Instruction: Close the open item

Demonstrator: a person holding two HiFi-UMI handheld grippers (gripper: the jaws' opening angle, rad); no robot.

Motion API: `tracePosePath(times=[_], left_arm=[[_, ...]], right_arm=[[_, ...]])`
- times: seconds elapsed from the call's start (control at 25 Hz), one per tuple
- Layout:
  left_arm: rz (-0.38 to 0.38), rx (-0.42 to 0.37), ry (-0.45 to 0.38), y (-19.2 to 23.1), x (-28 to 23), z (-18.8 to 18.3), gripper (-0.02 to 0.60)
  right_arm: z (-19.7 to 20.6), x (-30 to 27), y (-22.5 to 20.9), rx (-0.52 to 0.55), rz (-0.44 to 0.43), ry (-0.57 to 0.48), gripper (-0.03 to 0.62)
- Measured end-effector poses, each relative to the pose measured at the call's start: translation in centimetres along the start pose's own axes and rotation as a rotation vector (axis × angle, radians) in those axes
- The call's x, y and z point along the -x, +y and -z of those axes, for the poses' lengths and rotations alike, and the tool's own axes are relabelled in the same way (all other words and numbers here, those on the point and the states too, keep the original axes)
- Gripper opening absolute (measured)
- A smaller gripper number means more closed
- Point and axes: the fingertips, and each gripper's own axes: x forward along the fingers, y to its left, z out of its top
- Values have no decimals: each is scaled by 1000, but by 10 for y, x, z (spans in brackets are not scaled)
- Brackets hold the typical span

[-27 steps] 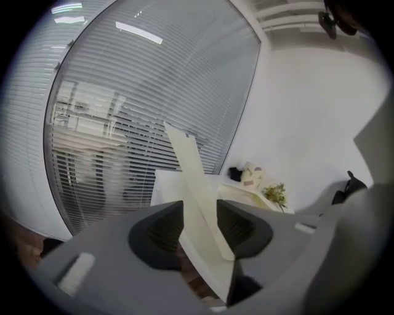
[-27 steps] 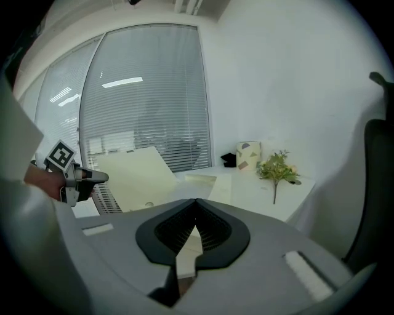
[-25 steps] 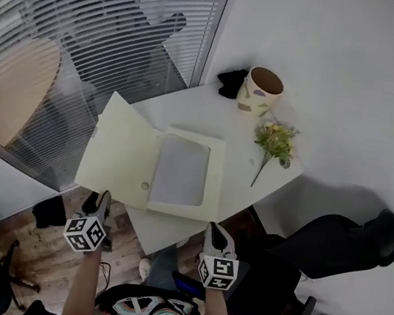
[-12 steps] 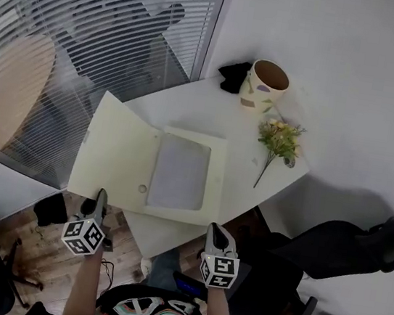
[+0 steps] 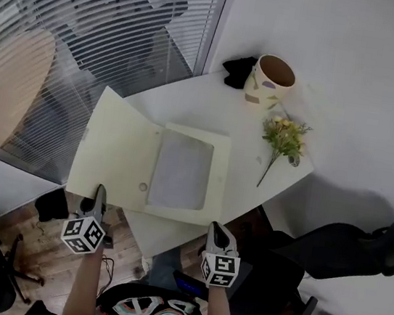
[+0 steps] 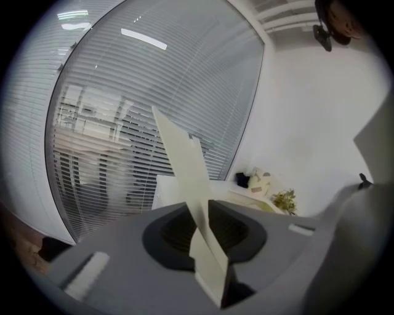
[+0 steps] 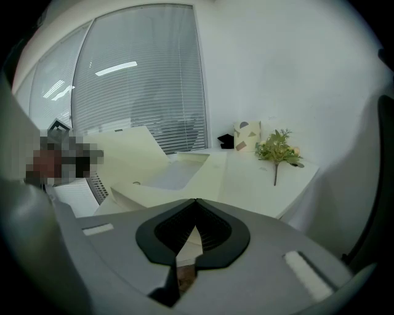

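Cream card makes up the one folder [image 5: 146, 156], which lies open on the white desk [image 5: 197, 105] with a single grey sheet [image 5: 180, 170] in its right half. Its left cover juts out past the desk's edge. My left claw [image 5: 101, 191] sits at the near corner of that cover. In the left gripper view the card's edge stands between the two jaws as they close on it, though I can't quite tell whether the pads touch it yet. My right claw [image 7: 196, 206] hangs just off the desk's near edge, jaws together on nothing. At the far end I count one patterned pot [image 5: 269, 82], one small black thing [image 5: 238, 71] touching or just beside it, and one sprig of yellow flowers [image 5: 286, 137] lying flat, apart from the folder.
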Motion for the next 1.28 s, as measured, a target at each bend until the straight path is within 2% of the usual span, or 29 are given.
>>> tracePosePath(times=[0.12,0.36,0.64,0.88,1.08,1.28], left_arm=[[1,-2,-2,0,1,0,97],[-9,7,-1,1,-1,2,94],[-14,2,-1,1,-1,0,94],[-11,-13,-7,-2,-1,-2,91],[-7,-19,-8,-4,-1,-3,87],[8,-26,-17,-11,1,-5,83]], right_arm=[[2,-1,1,8,0,8,0],[4,-3,-1,0,-11,-2,0],[4,-2,-5,53,1,-6,0],[4,-1,-4,34,-38,-38,0],[4,0,-7,-46,-36,-94,0],[4,0,-6,-50,-61,-62,0]])
